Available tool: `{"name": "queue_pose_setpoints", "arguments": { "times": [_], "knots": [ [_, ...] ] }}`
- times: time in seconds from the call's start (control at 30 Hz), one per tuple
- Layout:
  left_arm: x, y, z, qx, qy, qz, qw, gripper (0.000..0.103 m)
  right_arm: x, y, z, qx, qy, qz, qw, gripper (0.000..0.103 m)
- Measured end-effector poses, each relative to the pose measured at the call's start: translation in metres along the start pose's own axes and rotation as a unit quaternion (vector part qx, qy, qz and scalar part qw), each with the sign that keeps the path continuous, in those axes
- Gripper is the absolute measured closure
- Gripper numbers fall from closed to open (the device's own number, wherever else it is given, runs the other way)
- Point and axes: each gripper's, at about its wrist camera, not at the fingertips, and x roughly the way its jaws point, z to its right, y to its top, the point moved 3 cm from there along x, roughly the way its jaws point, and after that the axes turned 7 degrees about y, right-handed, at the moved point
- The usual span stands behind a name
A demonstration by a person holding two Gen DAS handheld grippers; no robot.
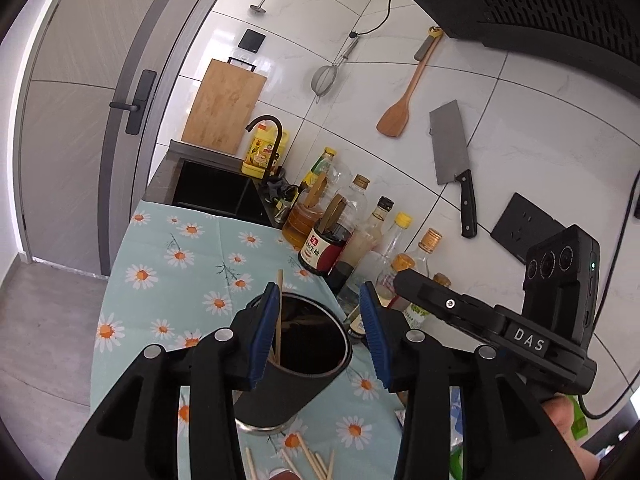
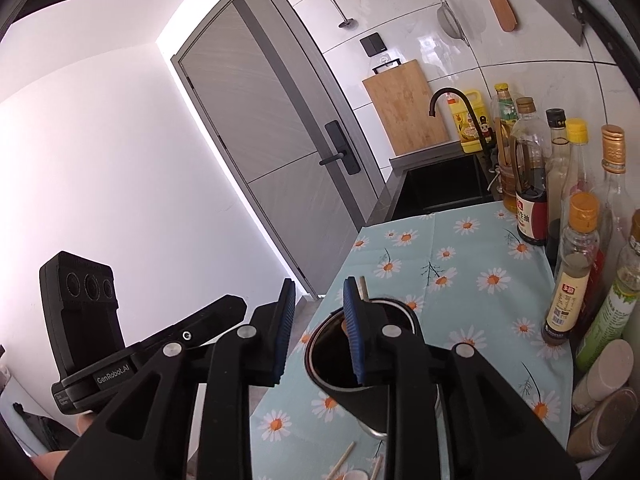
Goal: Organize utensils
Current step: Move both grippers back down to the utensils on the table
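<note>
A black cylindrical utensil holder stands on the daisy-print tablecloth. One wooden chopstick leans upright inside it. My left gripper hovers just above the holder's rim, open, with nothing between its blue pads. Several loose chopsticks lie on the cloth in front of the holder. In the right wrist view the holder sits under the right finger of my right gripper, which is open and empty. The chopstick's top pokes up behind that finger. Loose chopsticks lie at the bottom edge.
Oil and sauce bottles line the tiled wall on the right. A black sink with a faucet lies beyond the cloth. A cutting board, a cleaver, a wooden spatula and a strainer are against the wall. The counter's left edge drops to the floor.
</note>
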Motion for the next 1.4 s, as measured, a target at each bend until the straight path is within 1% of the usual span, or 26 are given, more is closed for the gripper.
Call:
{"name": "queue_pose_setpoints", "arguments": {
  "times": [0.1,0.13,0.4,0.5,0.7,0.73,0.9,1.0,1.03,1.1,1.17,1.23,1.3,1.33,1.4],
  "knots": [
    [-0.014,-0.007,0.002,0.003,0.005,-0.010,0.9999,0.063,-0.014,-0.008,-0.006,-0.004,0.002,-0.005,1.000,0.070],
    [-0.018,-0.011,0.003,0.006,0.009,-0.017,0.9998,0.063,-0.018,-0.011,-0.007,-0.003,0.001,-0.009,1.000,0.066],
    [-0.042,-0.048,0.002,0.015,0.018,-0.077,0.9968,0.062,-0.038,-0.048,-0.011,0.005,-0.008,-0.055,0.998,0.065],
    [-0.049,-0.066,-0.001,0.012,0.016,-0.102,0.9946,0.062,-0.042,-0.065,-0.010,0.009,-0.017,-0.077,0.997,0.065],
    [-0.054,-0.105,-0.005,0.010,-0.004,-0.159,0.9872,0.062,-0.048,-0.101,-0.005,0.033,-0.031,-0.116,0.992,0.065],
    [-0.054,-0.112,-0.006,0.009,-0.006,-0.175,0.9845,0.062,-0.049,-0.107,-0.003,0.041,-0.032,-0.123,0.991,0.065],
    [-0.051,-0.140,-0.008,0.014,-0.019,-0.220,0.9752,0.063,-0.051,-0.134,0.003,0.062,-0.047,-0.148,0.986,0.065],
    [-0.048,-0.158,-0.007,0.014,-0.036,-0.252,0.9671,0.063,-0.054,-0.145,0.004,0.080,-0.052,-0.158,0.983,0.065],
    [-0.046,-0.165,-0.007,0.015,-0.047,-0.264,0.9632,0.063,-0.055,-0.150,0.004,0.082,-0.055,-0.161,0.982,0.065],
    [-0.043,-0.175,-0.005,0.017,-0.053,-0.283,0.9576,0.063,-0.058,-0.158,0.005,0.091,-0.061,-0.168,0.980,0.065],
    [-0.039,-0.188,-0.004,0.017,-0.061,-0.306,0.9498,0.063,-0.061,-0.166,0.007,0.103,-0.064,-0.176,0.977,0.065],
    [-0.034,-0.201,-0.003,0.023,-0.058,-0.332,0.9413,0.063,-0.065,-0.172,0.007,0.116,-0.068,-0.179,0.975,0.065],
    [-0.029,-0.210,-0.003,0.024,-0.063,-0.347,0.9353,0.064,-0.069,-0.178,0.008,0.124,-0.073,-0.179,0.973,0.065],
    [-0.025,-0.216,-0.003,0.025,-0.063,-0.359,0.9308,0.064,-0.070,-0.181,0.009,0.129,-0.076,-0.181,0.972,0.065],
    [-0.019,-0.224,-0.005,0.025,-0.061,-0.374,0.9249,0.065,-0.073,-0.187,0.010,0.138,-0.079,-0.184,0.970,0.065]
  ]
}}
